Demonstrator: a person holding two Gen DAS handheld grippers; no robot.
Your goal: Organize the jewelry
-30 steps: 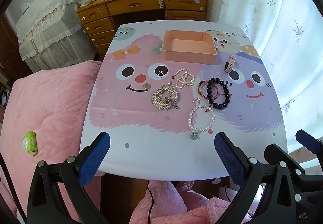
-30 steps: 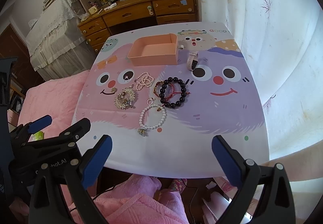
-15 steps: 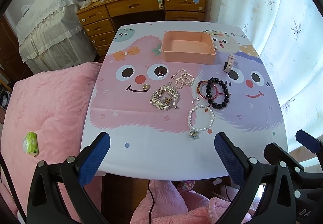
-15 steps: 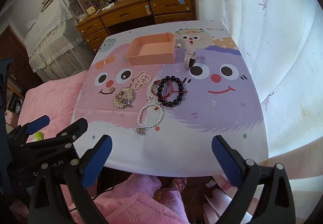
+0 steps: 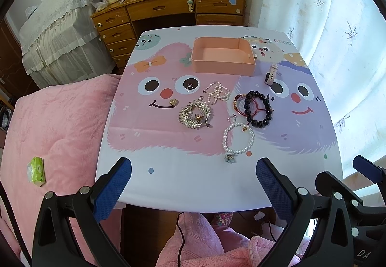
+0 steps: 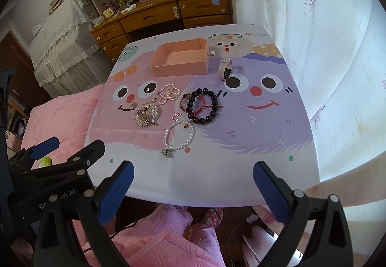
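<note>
Left wrist view shows the counter (image 5: pixel 168 177) from above its near edge, with the left gripper (image 5: pixel 193 185) hanging short of that edge, its blue-padded fingers (image 5: pixel 113 185) spread wide and holding nothing. The right gripper (image 6: pixel 193 187) is in the same state in its own view, fingers fully apart and empty, and its black frame also shows at the lower right of the left view, so the two sit side by side. The jewelry lies loose in the middle of the counter, which suggests that sorting has not begun. The pink tray (image 5: pixel 223 58) stands toward the far edge, open side up and apparently empty, probably the place meant to receive the pieces. Nearest the grippers is a white pearl bracelet (image 5: pixel 238 138) with a small charm at its near end. Just beyond it sits a dark bead bracelet (image 5: pixel 258 109), overlapping a red cord bracelet (image 5: pixel 242 104), so those two would likely need separating or lifting together. A gold leafy brooch (image 5: pixel 195 115) lies to their left, and a heap of small pearls (image 5: pixel 217 92) sits between it and the tray. A silver ring (image 5: pixel 190 87) and a small gold piece (image 5: pixel 173 102) rest further left. A pale watch band (image 5: pixel 270 74) stands on edge near the tray's right corner. Both grippers look ready for a first pick, and the pearl bracelet seems the easiest reach.
</note>
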